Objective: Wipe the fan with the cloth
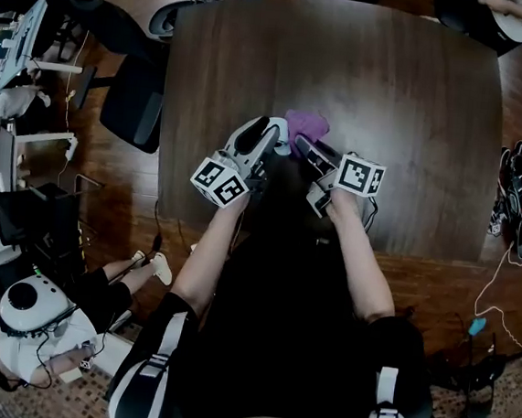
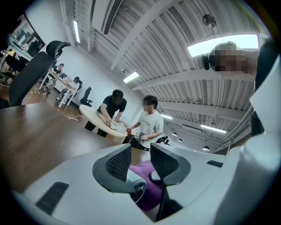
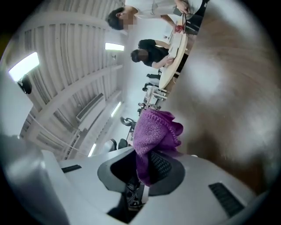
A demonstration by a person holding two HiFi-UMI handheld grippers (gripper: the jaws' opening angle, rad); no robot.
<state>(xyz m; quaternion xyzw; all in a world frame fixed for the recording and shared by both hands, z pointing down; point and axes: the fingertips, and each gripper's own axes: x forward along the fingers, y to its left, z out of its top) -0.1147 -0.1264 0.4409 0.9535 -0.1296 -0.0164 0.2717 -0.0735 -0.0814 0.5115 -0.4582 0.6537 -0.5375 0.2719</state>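
Two tools close together over dark wooden bench (image 1: 392, 87). At left, left tool (image 2: 139, 154) clenched on small white fan (image 2: 134, 186). Purple cloth (image 3: 156, 129) lies against fan. At right, right tool (image 3: 142, 160) pinches cloth, bunched past its tips.

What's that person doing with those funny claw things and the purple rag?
A person at a wooden table holds a gripper in each hand. The right gripper pinches a purple cloth. The left gripper grips a small white thing, apparently the fan. The cloth sits right next to the fan, ready for wiping.
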